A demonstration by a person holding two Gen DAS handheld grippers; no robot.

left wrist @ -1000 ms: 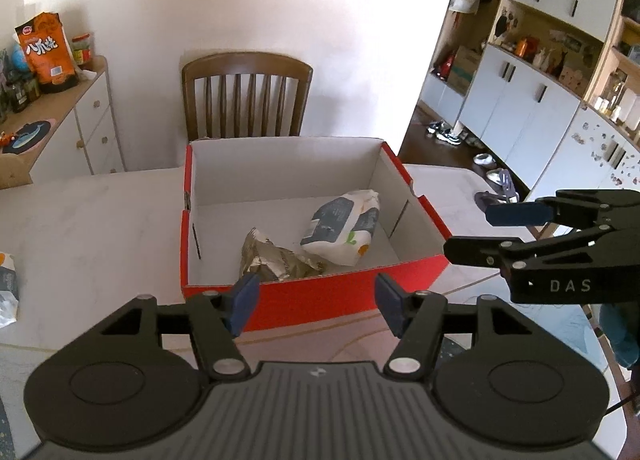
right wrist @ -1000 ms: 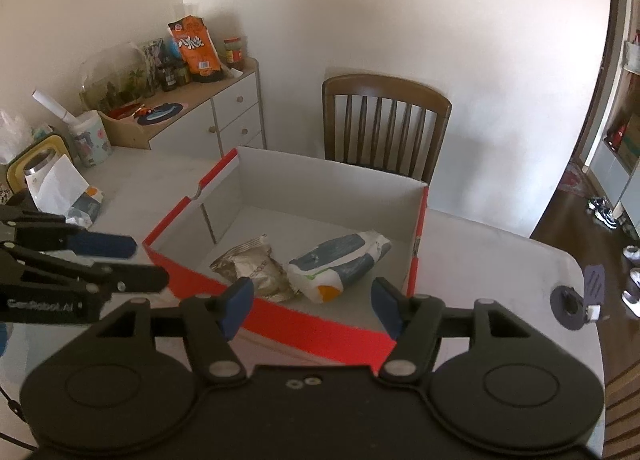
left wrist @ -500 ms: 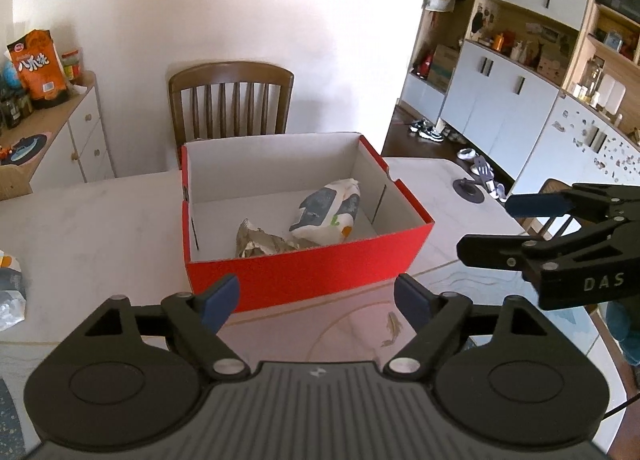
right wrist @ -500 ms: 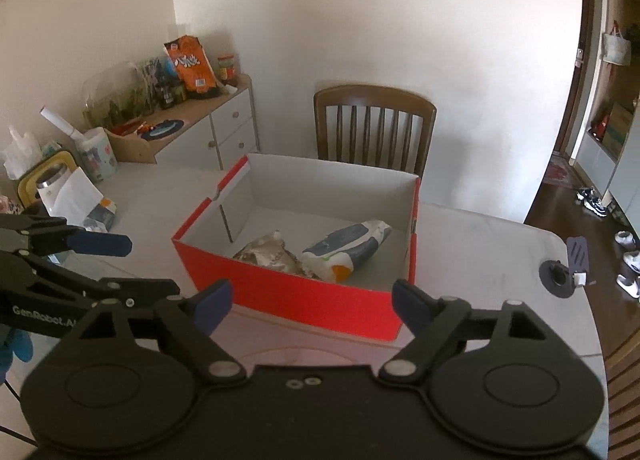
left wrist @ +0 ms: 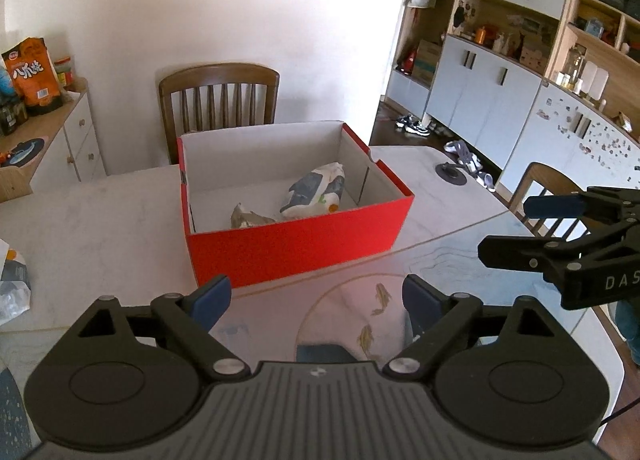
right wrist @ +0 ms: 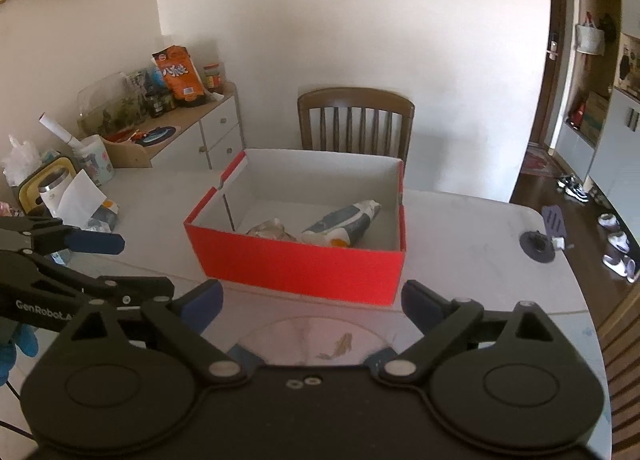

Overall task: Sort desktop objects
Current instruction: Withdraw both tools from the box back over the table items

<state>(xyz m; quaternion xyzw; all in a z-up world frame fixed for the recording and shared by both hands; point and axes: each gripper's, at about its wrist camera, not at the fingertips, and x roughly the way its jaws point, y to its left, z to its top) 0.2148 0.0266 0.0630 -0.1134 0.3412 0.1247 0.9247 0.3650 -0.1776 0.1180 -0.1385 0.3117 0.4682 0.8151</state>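
A red box [left wrist: 296, 248] with a white inside stands in the middle of the pale table. A white and blue packet [left wrist: 316, 192] and a crumpled silvery wrapper [left wrist: 250, 218] lie in it. My left gripper [left wrist: 316, 298] hovers over the table on the near side of the box, its jaws opening with nothing between them. My right gripper [right wrist: 312, 302] is beside it, also short of the box [right wrist: 300, 264], with its jaws opening and nothing between them. Each gripper shows in the other's view, the right gripper [left wrist: 528, 228] at the right and the left gripper [right wrist: 124, 264] at the left.
A wooden chair [left wrist: 218, 100] stands behind the table and a second chair [left wrist: 548, 196] at its right. A clear plastic bag [left wrist: 12, 288] lies at the left edge, and a mug and papers [right wrist: 60, 188] crowd the far left. A small dark disc [right wrist: 536, 246] sits at the right.
Both grippers have drawn back from the box, which now looks smaller and farther away. The jaws of both have spread wider.
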